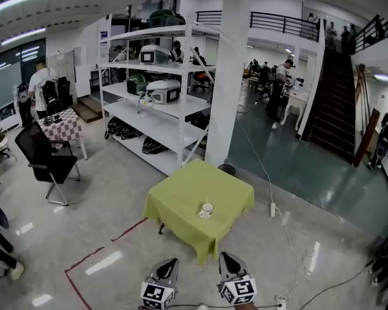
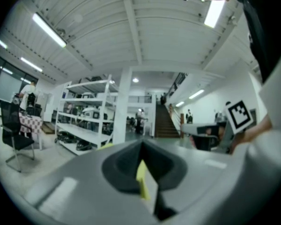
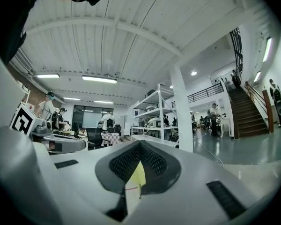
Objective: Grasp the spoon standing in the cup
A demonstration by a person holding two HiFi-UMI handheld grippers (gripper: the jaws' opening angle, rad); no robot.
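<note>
One spoon (image 1: 207, 201), well beyond left gripper (image 1: 172, 262), right gripper (image 1: 224, 256)

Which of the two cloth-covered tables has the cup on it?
The table with the plain yellow-green cloth, nearest the camera, bears the cup; the checkered-cloth table stands far off at the left.

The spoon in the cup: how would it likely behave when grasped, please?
The spoon looks thin and stiff, probably light, and its slim handle could slip. It stands upright in the small cup, so a sideways pull may tip that cup.
</note>
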